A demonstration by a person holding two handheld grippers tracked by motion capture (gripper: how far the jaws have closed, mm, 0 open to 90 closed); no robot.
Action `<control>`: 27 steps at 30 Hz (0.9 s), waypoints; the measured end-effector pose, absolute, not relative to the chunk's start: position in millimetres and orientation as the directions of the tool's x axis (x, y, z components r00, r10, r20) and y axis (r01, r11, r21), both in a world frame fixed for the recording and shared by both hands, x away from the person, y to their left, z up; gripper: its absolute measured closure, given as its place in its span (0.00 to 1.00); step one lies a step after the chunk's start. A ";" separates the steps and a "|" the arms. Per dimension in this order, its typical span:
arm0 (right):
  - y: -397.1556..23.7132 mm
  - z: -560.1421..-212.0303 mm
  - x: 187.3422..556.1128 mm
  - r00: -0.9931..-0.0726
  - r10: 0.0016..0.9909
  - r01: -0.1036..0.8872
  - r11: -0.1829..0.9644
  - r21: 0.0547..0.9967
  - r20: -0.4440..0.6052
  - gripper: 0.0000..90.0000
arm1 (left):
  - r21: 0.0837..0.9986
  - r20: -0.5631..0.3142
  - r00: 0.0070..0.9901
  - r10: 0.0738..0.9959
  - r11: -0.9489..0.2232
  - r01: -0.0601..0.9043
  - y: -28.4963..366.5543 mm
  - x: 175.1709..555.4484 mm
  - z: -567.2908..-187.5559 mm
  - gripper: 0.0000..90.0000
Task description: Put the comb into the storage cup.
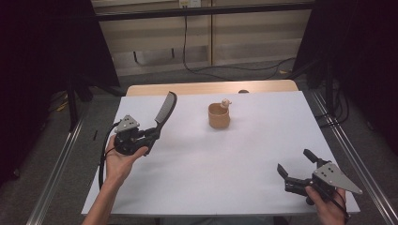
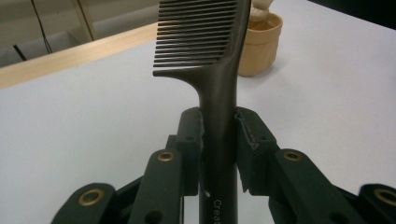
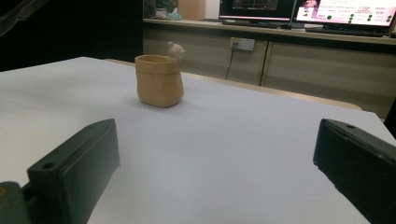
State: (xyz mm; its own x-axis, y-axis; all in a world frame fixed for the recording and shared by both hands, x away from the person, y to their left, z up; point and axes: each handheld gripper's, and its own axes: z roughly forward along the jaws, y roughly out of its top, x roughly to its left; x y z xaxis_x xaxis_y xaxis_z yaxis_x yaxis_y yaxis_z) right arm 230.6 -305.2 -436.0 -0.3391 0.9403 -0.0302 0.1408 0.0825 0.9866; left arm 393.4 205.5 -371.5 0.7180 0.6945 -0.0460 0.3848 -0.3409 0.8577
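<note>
- We see the left gripper held up over the left part of the white table, with the person's left hand cupped under its body.
- Its jaws are clamped narrow on the handle of a dark comb; in the left gripper view both pads press the handle from either side, just below where the teeth begin.
- We see the comb standing out beyond the jaws, its teeth pointing to the left in that view, its far end reaching toward the table's back edge in the high view.
- A small tan cup stands upright near the middle of the table's far half, well apart from both grippers; a small pale figure sits on its rim.
- We see the right gripper low at the near right corner of the table, held by the right hand.
- Its jaws stand wide apart with nothing between them; in the right gripper view the cup sits beyond them.
</note>
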 end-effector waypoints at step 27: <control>-305.4 -435.7 230.3 -0.337 0.941 0.137 0.082 0.987 -0.031 0.00 | 0.945 -0.054 0.707 0.706 -0.192 0.264 206.4 385.3 -358.2 0.81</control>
